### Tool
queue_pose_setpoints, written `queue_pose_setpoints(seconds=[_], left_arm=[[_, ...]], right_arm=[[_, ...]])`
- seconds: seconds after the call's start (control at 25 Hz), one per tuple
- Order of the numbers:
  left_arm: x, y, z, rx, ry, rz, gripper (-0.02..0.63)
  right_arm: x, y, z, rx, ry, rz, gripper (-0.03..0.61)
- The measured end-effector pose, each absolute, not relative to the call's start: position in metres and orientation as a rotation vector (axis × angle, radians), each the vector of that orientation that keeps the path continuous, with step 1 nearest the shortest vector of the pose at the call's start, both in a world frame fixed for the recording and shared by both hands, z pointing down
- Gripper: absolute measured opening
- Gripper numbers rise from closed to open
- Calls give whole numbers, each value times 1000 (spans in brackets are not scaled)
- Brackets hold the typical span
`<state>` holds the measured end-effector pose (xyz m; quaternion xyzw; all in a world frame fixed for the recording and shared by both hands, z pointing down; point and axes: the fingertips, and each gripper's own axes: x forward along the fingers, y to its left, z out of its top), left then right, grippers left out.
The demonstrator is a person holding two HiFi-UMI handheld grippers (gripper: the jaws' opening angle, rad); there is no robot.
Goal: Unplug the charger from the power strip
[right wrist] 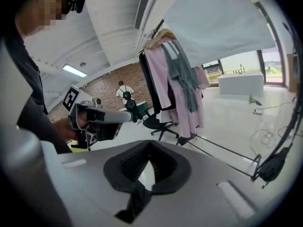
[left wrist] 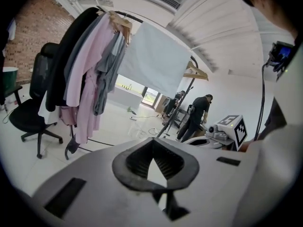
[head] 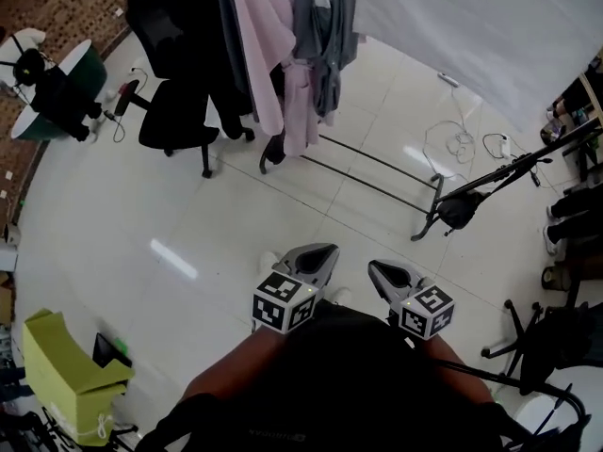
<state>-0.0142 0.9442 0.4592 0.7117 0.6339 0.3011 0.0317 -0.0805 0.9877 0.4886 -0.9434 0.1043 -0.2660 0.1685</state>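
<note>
White tiled floor (head: 141, 215) fills the head view: clothes rack (head: 377, 172) with hung garments, black office chair (head: 174, 111), white backdrop (head: 471, 26). Left gripper (head: 323, 251) and right gripper (head: 377, 269) are held side by side at waist level, well above the floor. Both tongs are closed, nothing between the pads.

Loose white cables (head: 457, 141) lie on the floor near the backdrop's edge, with a small white block (head: 504, 145) just beside them. It may be the power strip or the charger; too small to confirm.

Step in hand, as judged: approach, no contact yet. Next move calls for walking over to the cables, lowering both grippers and opening the jaws; one steadies the strip, the other pulls the charger.
</note>
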Motion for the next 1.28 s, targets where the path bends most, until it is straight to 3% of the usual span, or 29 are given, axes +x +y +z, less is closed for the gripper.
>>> queue_pose_setpoints(seconds=[0.36,0.8,1.28], left_arm=[[41,860,460,2360,1650,886,6],[164,726,443,2499,1337,765,6],[258,539,449,2633,981,695,6]], right_arm=[[-11,920,486,-2693,607,-806,3],[122,802,455,-2746,924,-783,3],[253,604,454,-2659,1405,-760,3]])
